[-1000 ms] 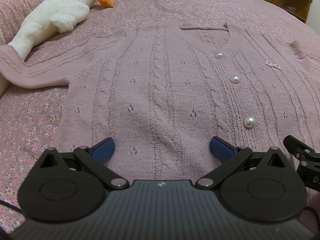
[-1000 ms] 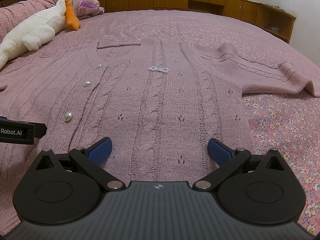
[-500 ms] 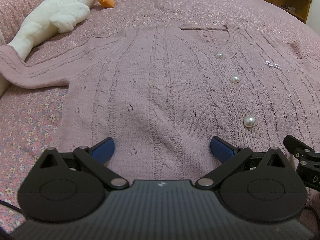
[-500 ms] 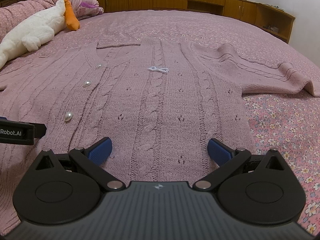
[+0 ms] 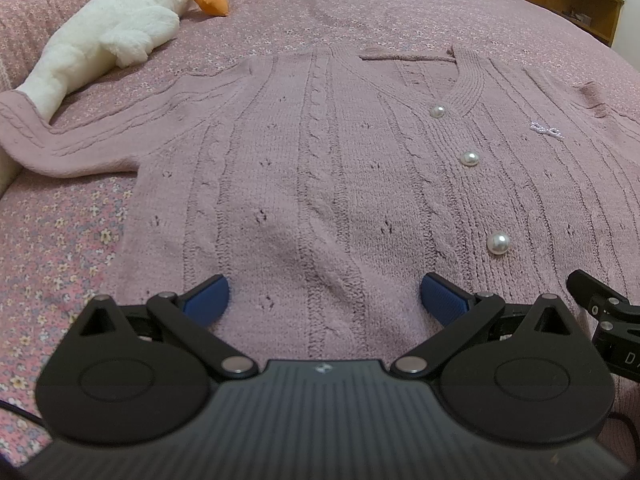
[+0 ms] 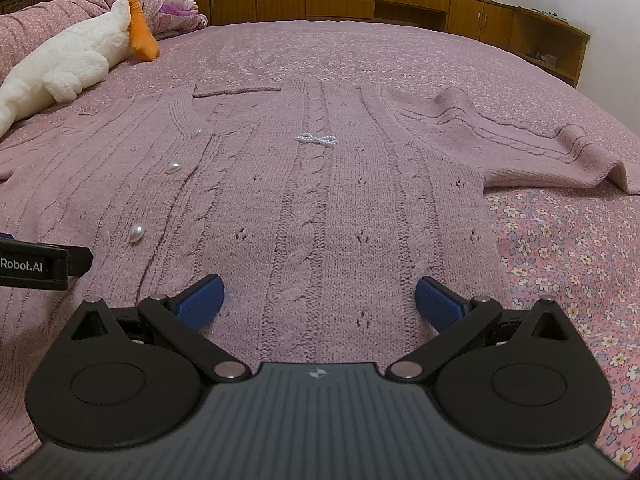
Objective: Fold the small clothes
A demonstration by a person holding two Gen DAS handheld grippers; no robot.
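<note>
- Cardigan: pink cable-knit, spread flat and buttoned on the bed, hem at the near edge, both sleeves out sideways.
- Left gripper: jaws wide apart, empty, over the hem.
- Right gripper: jaws equally wide, empty, beside it.
- Step advice: likely pinch hem corners evenly, clear of the pearl buttons.
- Change from earlier frames: none visible; both grippers unmoved.

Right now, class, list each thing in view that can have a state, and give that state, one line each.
cardigan: spread flat, front up, unfolded, buttoned
left sleeve: stretched out sideways
right sleeve: stretched out sideways, slightly rumpled
plush goose: lying on its side
left gripper: open, over the hem
right gripper: open, over the hem
</note>
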